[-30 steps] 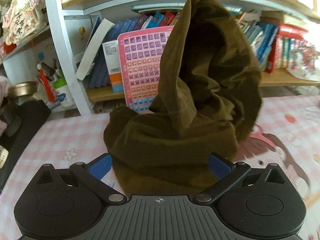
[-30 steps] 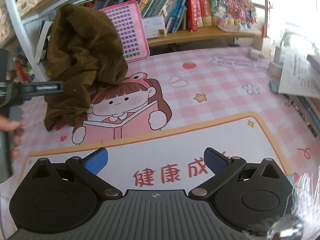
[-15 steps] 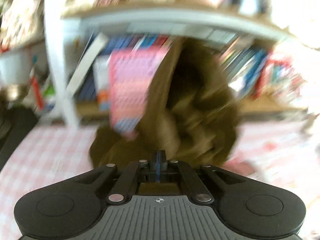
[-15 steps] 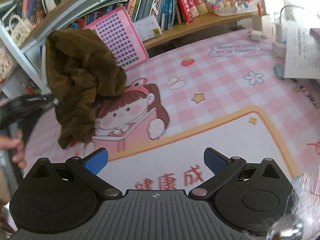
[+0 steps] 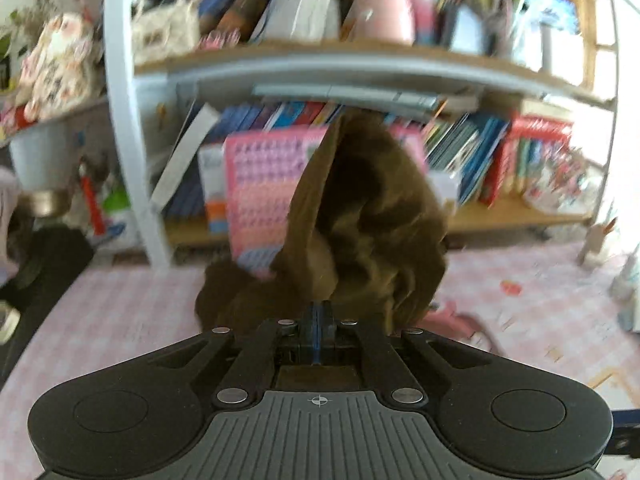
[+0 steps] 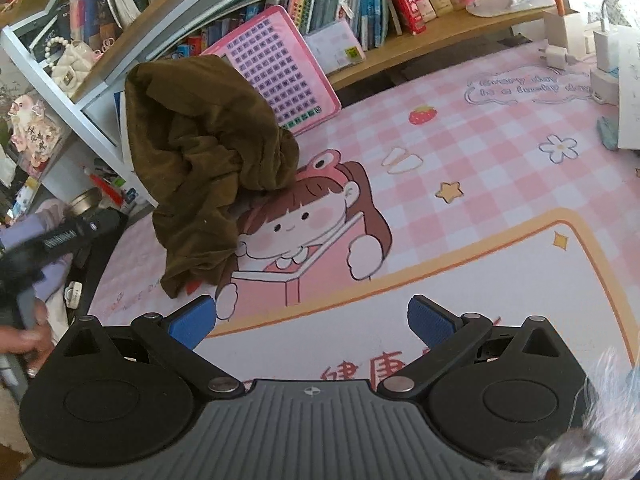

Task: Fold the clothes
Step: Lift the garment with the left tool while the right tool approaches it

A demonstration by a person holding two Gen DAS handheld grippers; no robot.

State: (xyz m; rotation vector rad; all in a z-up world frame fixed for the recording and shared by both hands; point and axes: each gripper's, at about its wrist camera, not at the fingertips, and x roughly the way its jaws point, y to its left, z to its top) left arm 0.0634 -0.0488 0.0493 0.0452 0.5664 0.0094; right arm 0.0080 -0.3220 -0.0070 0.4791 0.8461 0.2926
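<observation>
Clothing first: one brown garment [image 6: 208, 184], crumpled into a tall bunch, hangs raised at the far left of the table [image 6: 500, 184], its lower folds trailing down toward the pink checked mat with a cartoon girl. It is likely held up like this so the cloth can drop loose and be laid flat before any fold is made.

The left claw [image 5: 317, 322] has its blue pads [image 5: 320, 334] pressed together. The view is blurred, but they appear to pinch a low edge of the garment.

The right claw [image 6: 312, 320] is spread wide, holding and touching nothing, hovering over the bare mat near the person's side, well apart from the cloth, probably waiting to take a second corner.

A bookshelf [image 6: 420, 40] stands behind.
</observation>
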